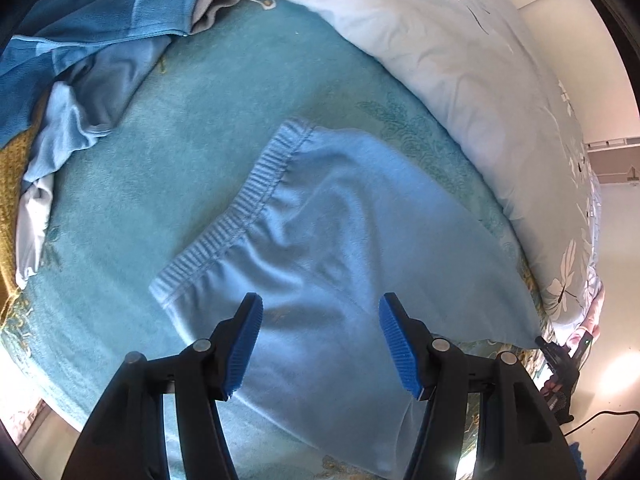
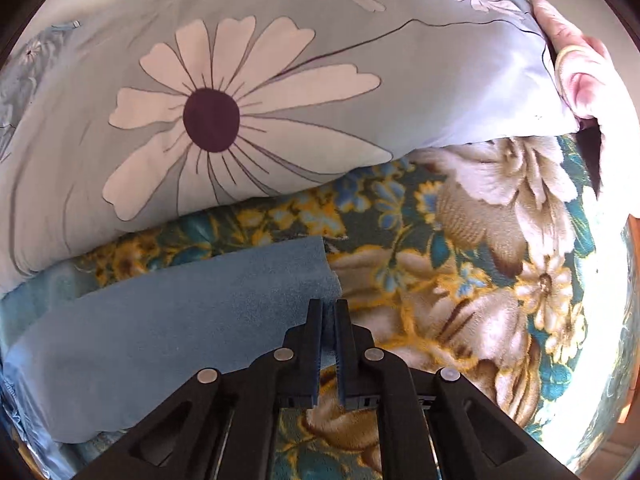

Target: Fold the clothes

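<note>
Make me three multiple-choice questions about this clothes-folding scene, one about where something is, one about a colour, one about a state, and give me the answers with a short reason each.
1. Where does the light blue garment lie?
A. On the teal blanket, beside the floral duvet
B. On the floor
C. On top of the duvet

2. What colour are the pads on the left gripper?
A. Red
B. Blue
C. White

3. How do the two grippers stand?
A. Both open
B. Left shut on cloth, right open
C. Left open above the garment, right gripper shut on the garment's edge

Answers:
1 A: the left wrist view shows it spread on the blanket next to the duvet.
2 B: both ribbed pads show bright blue.
3 C: the left fingers stand apart with nothing pinched, while blue cloth sits between the right gripper's closed fingers.
</note>
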`<state>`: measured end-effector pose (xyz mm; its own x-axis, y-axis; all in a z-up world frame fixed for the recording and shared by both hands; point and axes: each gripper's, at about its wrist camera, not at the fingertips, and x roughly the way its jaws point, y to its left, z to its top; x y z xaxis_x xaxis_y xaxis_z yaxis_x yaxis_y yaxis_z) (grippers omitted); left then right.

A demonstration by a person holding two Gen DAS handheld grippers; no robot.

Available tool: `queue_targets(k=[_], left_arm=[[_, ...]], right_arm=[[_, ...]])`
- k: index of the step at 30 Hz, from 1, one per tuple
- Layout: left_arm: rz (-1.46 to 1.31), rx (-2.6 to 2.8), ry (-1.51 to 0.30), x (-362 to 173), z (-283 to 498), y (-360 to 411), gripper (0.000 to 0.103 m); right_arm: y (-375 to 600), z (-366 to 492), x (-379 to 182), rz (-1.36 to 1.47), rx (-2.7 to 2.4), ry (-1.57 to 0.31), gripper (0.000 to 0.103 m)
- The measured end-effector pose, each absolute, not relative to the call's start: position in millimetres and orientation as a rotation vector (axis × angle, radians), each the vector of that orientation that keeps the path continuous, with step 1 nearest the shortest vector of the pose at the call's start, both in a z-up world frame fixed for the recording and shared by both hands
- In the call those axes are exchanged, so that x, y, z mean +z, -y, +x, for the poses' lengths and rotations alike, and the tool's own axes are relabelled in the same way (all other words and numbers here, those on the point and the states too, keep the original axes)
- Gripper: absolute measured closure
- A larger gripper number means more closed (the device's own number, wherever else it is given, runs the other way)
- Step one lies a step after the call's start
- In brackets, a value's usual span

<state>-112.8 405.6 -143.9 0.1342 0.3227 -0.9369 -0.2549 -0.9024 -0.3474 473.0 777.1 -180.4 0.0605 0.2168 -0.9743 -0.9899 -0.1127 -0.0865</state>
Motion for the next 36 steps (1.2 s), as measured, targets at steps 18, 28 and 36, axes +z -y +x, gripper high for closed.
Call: queue_targets(k=[18,28,36], left_arm=[[-2.197,1.821,0.052,-196.0,-83.5,-326.2,0.030],[-2.106,1.763,-0.063,-189.3,-78.2,-334.7,0.030],[-2.043,1.750,-0.111,-177.4,-69.9,-330.8,0.030]], right_arm=[[-489.7,536.2,-179.9,-1.026,0.936,-1.379,0.054],[-486.9,525.9,-187.2,-1.039,1.106,-1.390,0.055],[-502.4,510.3,-197.9,-1.189,1.239,-1.335,0.056]])
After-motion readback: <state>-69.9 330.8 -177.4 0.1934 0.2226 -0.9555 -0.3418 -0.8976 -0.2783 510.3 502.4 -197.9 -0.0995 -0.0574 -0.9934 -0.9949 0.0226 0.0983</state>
